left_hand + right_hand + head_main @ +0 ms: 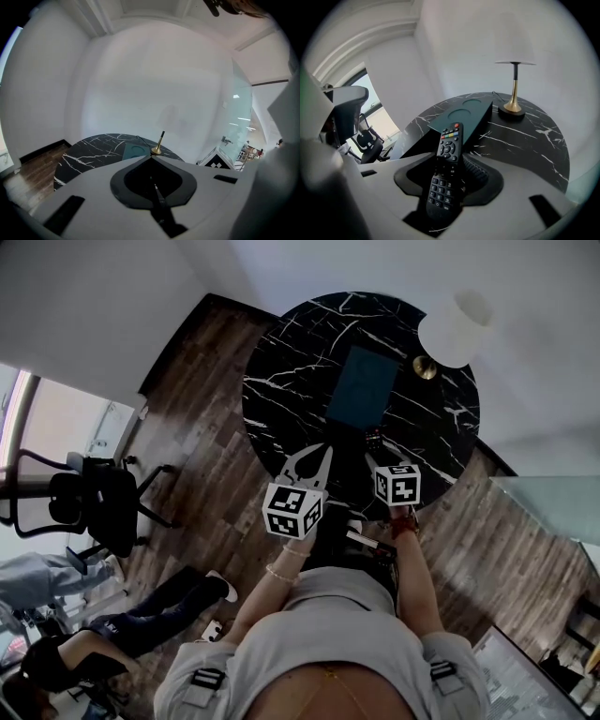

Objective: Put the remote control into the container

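Note:
A black remote control (446, 173) with coloured top buttons stands between the pads of my right gripper (451, 161), which is shut on its lower half. Its top end points toward the dark teal container (464, 115) lying on the round black marble table (525, 140). In the head view the right gripper (375, 457) hovers over the table's near edge, just short of the container (361, 385). My left gripper (314, 463) is beside it on the left, its white jaws closed tip to tip with nothing between them (151, 157). Past those tips the container (133, 150) shows.
A lamp with a brass base and white shade (455, 329) stands on the table beyond the container (514, 89). An office chair (94, 498) and a seated person's legs (159, 610) are on the wooden floor at left. A glass panel (553, 512) is at right.

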